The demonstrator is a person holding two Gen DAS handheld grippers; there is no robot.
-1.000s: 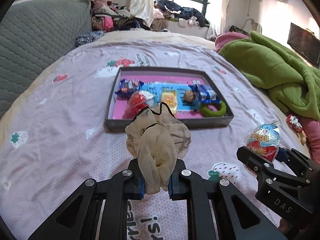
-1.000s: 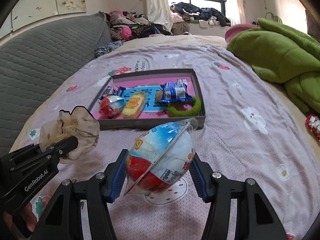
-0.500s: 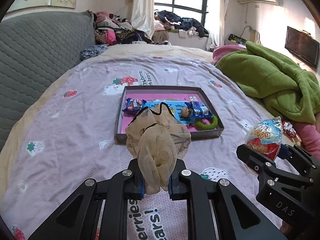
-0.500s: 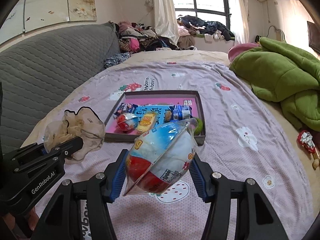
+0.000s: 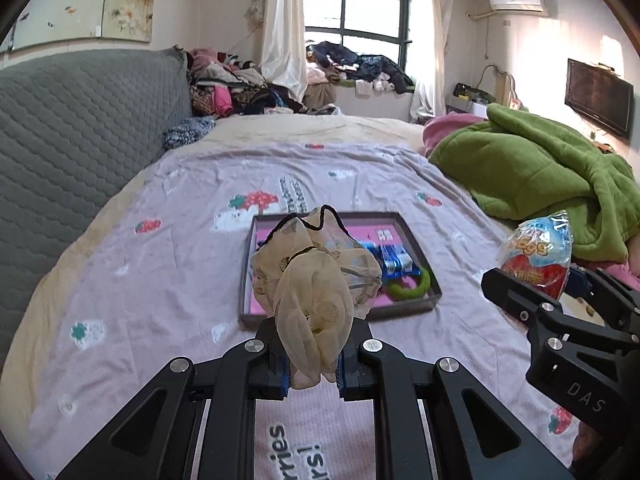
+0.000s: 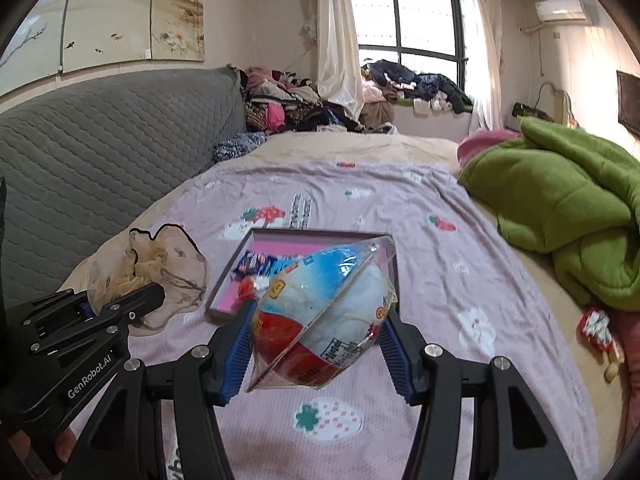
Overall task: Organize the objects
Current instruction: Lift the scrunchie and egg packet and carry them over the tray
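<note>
Holding two things above the bed at once, the grippers leave several ways for the task to go wrong. On the left, a beige gauze scrunchie [image 5: 312,292] is pinched by the left gripper [image 5: 310,368], whose fingers are pressed together on a thin fold of the fabric. Most of the cloth stands loose above the pads, so it could probably be pulled out if the fold slides, and it also hides part of the tray [image 5: 420,306] in the left wrist view, which makes the aiming harder. In the middle of the bedsheet [image 5: 160,280] the grey tray with the pink floor is seen, already holding snack packets and a green ring [image 5: 410,286]; free floor is limited, so a dropped item could land on the others or on the rim. On the right, a plastic-wrapped toy egg [image 6: 324,312] is clamped between the wide-set fingers of the right gripper [image 6: 320,344]. Its wrapping looks smooth and its shape round, so a slip or a roll off the tray is judged possible when it is released from too high.
</note>
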